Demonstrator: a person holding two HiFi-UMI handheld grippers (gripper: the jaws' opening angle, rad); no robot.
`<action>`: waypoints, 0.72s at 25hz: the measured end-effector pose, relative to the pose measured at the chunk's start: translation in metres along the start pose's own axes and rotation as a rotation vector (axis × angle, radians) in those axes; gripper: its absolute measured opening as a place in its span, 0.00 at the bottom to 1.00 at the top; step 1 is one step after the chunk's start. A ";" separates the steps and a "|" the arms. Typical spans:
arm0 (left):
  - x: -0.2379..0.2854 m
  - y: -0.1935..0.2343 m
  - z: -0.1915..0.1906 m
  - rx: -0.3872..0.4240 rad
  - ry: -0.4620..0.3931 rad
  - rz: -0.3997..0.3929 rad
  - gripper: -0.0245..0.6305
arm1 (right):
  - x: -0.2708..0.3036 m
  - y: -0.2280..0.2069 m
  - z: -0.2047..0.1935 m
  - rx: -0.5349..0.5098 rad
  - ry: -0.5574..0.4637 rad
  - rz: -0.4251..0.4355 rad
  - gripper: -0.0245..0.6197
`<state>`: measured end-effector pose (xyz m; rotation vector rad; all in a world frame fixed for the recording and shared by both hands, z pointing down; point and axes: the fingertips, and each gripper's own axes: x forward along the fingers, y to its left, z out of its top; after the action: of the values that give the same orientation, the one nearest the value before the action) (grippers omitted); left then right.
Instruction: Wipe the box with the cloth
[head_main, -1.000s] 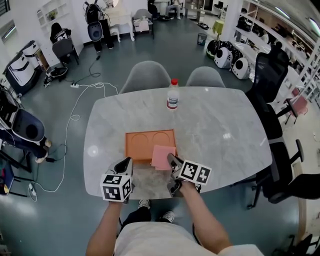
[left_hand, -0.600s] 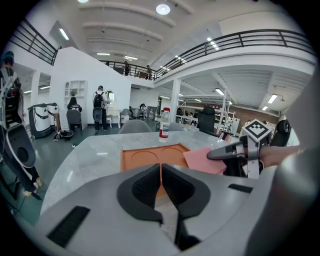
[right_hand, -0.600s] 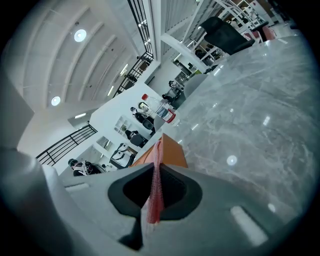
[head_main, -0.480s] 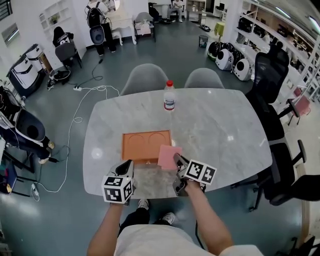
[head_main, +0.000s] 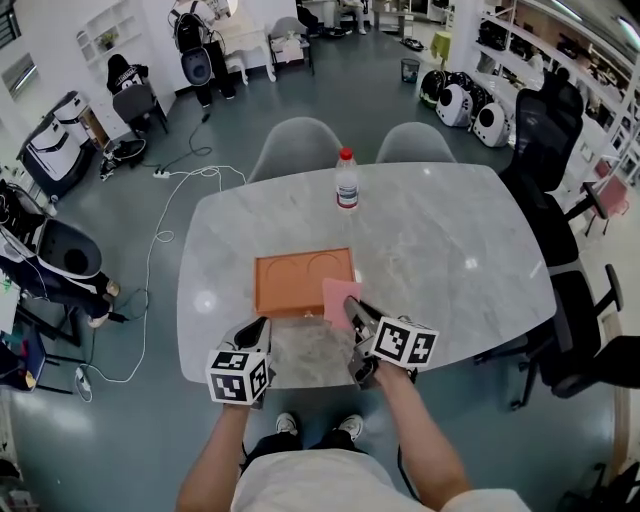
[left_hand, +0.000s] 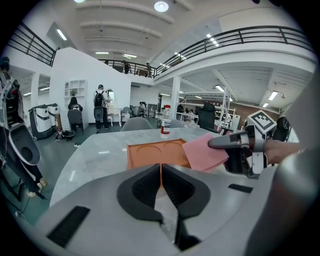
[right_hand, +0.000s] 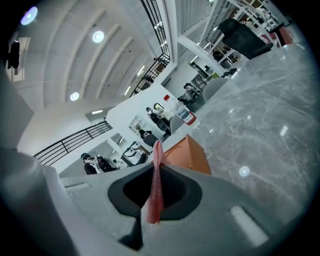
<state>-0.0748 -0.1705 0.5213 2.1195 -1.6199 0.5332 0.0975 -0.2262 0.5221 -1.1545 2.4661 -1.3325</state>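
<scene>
Right jaws: clamped on the pink cloth (right_hand: 154, 195), which stood edge-on between them in the right gripper view.
Left jaws: pressed together, with nothing between them in the left gripper view.
Right gripper (head_main: 352, 314): held over the near edge of the tabletop (head_main: 450, 260), just right of the box (head_main: 300, 282), with its jaws pointing toward the far edge.
Left gripper (head_main: 256, 330): held over the same near edge, in front of the box's near left corner and apart from it.
Cloth position: it stuck out past the right jaws and overlapped the box's near right corner in the head view. I could not tell whether it touched the box.
Box: orange and flat, with two round hollows in its top. It lay on the tabletop toward the near edge, a little left of the middle.
Tabletop surface: grey with a marble pattern and rounded corners.
Bottle (head_main: 346, 182): it stood upright with a red cap near the middle of the far edge, well apart from the box.
Chairs (head_main: 295, 150): two grey ones stood side by side at the far edge.
</scene>
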 end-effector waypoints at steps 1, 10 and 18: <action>0.000 0.002 -0.001 0.003 0.002 -0.005 0.06 | 0.001 0.006 -0.002 -0.014 -0.002 0.013 0.06; -0.006 0.025 -0.011 0.022 0.020 -0.072 0.06 | 0.016 0.063 -0.032 -0.073 -0.024 0.109 0.06; -0.018 0.058 -0.019 0.068 0.036 -0.136 0.06 | 0.044 0.106 -0.077 -0.148 -0.032 0.160 0.06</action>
<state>-0.1360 -0.1592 0.5326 2.2366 -1.4449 0.5859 -0.0263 -0.1692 0.4998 -0.9726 2.6078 -1.0976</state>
